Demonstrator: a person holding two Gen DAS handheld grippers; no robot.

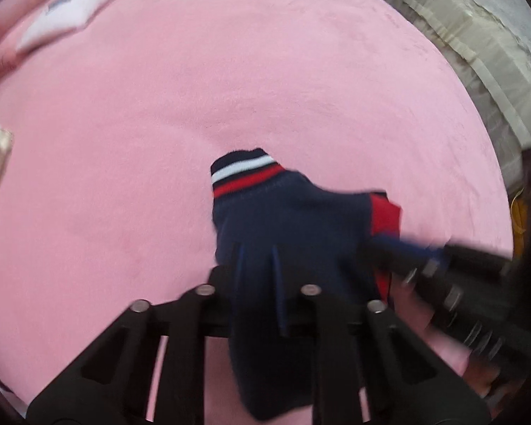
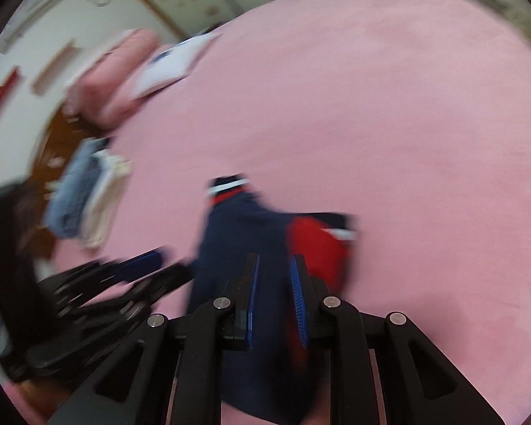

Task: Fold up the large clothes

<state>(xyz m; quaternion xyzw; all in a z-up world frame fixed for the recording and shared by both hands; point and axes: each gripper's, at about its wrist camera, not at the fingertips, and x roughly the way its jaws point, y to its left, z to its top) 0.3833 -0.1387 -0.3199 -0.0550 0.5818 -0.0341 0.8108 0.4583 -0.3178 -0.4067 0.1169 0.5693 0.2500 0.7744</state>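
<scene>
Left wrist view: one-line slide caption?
Left gripper clamps navy garment with striped cuff above pink bed; right gripper grips alongside.

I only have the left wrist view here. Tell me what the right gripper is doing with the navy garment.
Observer: The right gripper is closed on the navy garment, with navy fabric pinched between its blue-padded fingers.
Operator: Anything red near its grasp?
Observer: Yes, a red panel of the garment bunches just right of that gripper.
Operator: What lies off to my left, past the pink blanket's edge?
Observer: A stack of folded clothes, light blue and white, sits at the left edge of the pink blanket.
</scene>
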